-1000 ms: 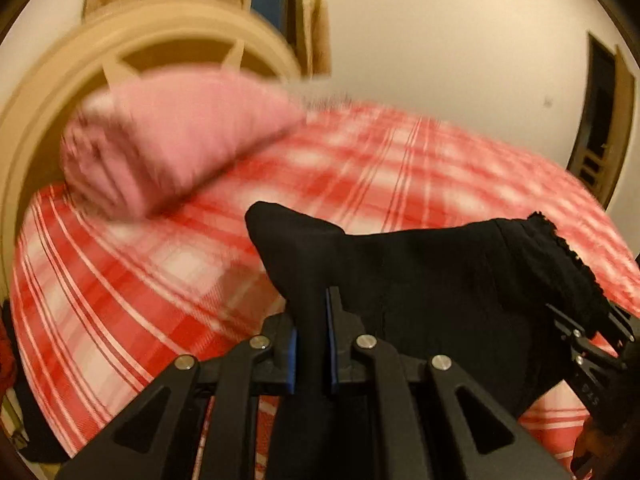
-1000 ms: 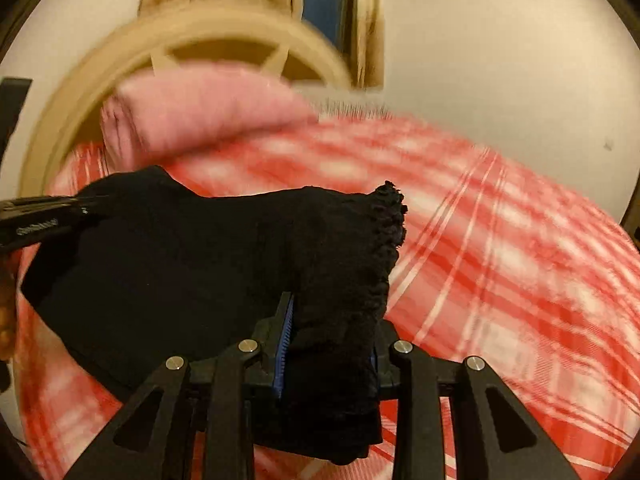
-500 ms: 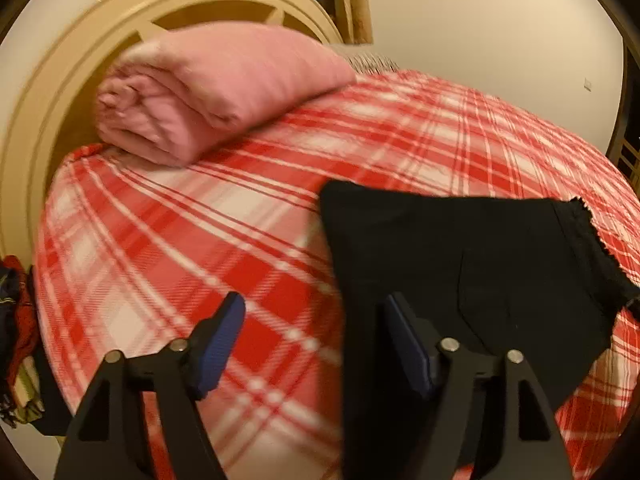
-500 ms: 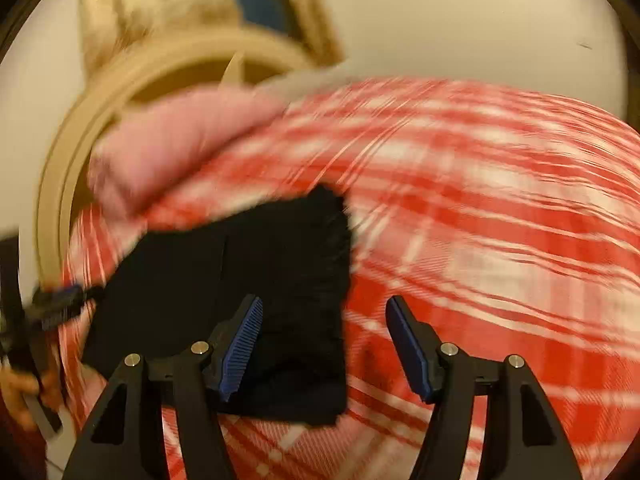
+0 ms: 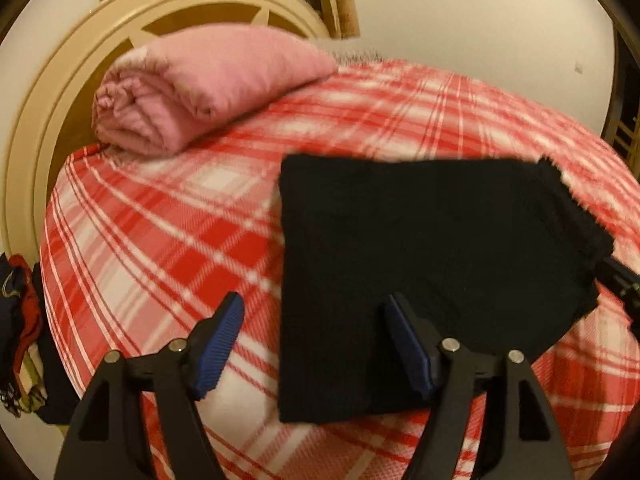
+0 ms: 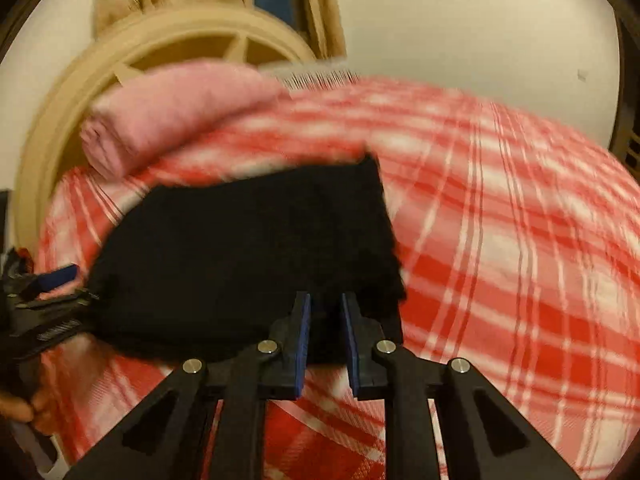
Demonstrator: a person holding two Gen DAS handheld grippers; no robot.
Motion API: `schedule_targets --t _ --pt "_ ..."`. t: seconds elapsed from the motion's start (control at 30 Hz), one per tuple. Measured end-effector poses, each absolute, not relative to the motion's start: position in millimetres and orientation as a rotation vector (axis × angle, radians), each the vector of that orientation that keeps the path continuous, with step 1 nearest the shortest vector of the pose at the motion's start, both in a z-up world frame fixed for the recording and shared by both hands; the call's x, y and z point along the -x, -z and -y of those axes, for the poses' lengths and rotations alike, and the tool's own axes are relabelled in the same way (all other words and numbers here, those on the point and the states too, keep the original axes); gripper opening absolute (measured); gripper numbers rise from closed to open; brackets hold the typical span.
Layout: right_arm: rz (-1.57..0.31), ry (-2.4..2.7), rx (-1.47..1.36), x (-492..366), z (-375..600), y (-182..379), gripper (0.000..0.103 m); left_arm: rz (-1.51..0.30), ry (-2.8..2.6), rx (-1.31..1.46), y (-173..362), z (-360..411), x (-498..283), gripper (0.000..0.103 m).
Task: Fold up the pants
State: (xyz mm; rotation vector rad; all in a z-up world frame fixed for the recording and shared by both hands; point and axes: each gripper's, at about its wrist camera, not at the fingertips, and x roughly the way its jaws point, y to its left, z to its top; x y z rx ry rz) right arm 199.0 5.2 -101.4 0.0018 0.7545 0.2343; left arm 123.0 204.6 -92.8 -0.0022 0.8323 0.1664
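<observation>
So I'd say the pants [image 5: 420, 272] are a folded square flat on the bed [image 5: 160, 220] ahead of my fingers, left gripper [image 5: 316, 344] spread wide, right gripper [image 6: 326, 324] nearly closed on nothing, next I'd regrip an edge.

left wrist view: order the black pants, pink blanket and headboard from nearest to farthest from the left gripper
From the left gripper:
1. Black pants: right by the fingers, lying flat on the plaid bed, slightly right.
2. Pink blanket: folded, farther up the bed, to the left.
3. Headboard: behind the blanket, at the bed's far end.
</observation>
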Motion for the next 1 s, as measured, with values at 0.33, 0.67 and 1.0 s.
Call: schedule_targets --t 0.33,0.67,1.0 --pt "-0.764 -0.242 -0.054 -199 3 116 0.038 -0.78 -0.227 -0.028 107 -205 -118 0.095" --pt "-0.822 -0.201 -0.257 -149 16 113 0.068 -0.768 -0.198 -0.042 91 -202 -90 0.095" --pt "-0.824 -0.148 -0.24 -92 18 114 0.068 -0.806 -0.134 -0.074 99 -181 -58 0.1"
